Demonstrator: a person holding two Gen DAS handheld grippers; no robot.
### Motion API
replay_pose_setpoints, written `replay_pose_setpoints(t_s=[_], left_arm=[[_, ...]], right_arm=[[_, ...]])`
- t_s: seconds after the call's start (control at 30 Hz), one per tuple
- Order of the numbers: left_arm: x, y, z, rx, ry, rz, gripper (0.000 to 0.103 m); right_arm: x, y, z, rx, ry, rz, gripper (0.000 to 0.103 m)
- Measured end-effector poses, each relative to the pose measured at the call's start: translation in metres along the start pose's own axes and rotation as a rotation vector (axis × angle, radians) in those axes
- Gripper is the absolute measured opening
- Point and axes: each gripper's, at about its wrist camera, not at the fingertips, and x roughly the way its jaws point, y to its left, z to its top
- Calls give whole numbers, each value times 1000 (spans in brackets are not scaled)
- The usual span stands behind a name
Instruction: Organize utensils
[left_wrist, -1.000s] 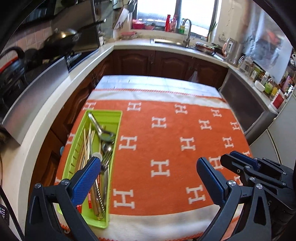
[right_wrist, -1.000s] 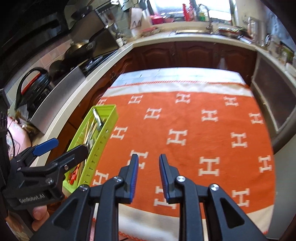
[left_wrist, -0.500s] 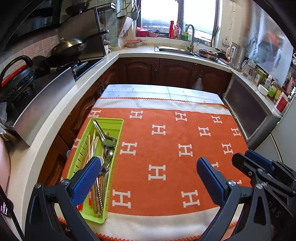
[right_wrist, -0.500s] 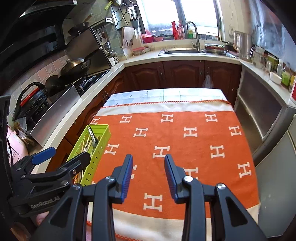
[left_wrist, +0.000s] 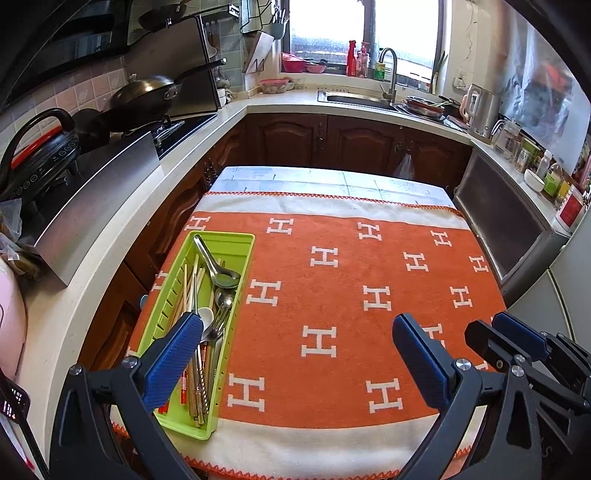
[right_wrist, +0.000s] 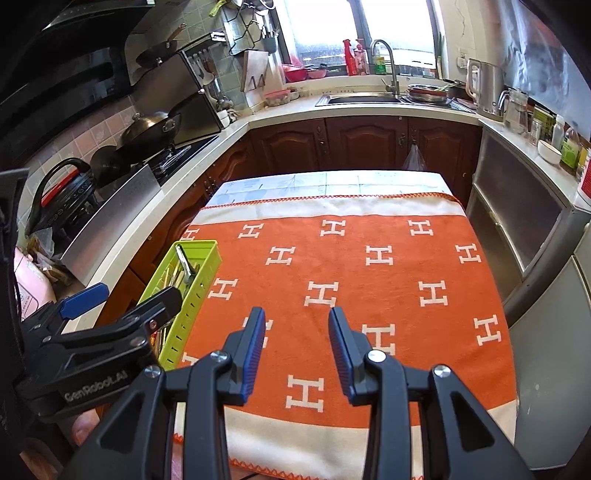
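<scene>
On a kitchen table draped in an orange cloth (left_wrist: 354, 295), a green tray (left_wrist: 236, 242) near the left edge holds spoons (left_wrist: 218, 266), chopsticks (left_wrist: 190, 284) and other cutlery, all lying lengthwise. The left gripper (left_wrist: 295, 360) hovers over the table's near end, jaws wide apart and empty, its left finger above the tray. The right gripper (right_wrist: 295, 347), beside it, has jaws partly apart with nothing between them

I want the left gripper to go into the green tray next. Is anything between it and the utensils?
Nothing visible blocks it. The left gripper hangs open above the near end of the green tray, whose top is uncovered, with the utensils lying exposed inside.
</scene>
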Motion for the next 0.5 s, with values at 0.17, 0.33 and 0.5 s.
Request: replay_pose_setpoints(t_s=[0.17,0.33,0.5], left_arm=[[0,2,-2,-5,3,3,102],[0,3,-2,-3,4,5,102],[0,2,-2,-4,5,5,102]], right_arm=[[0,2,-1,-7,2,2,36],[1,2,-2,-2,7,3,36],[1,2,-3,-1,8,2,36]])
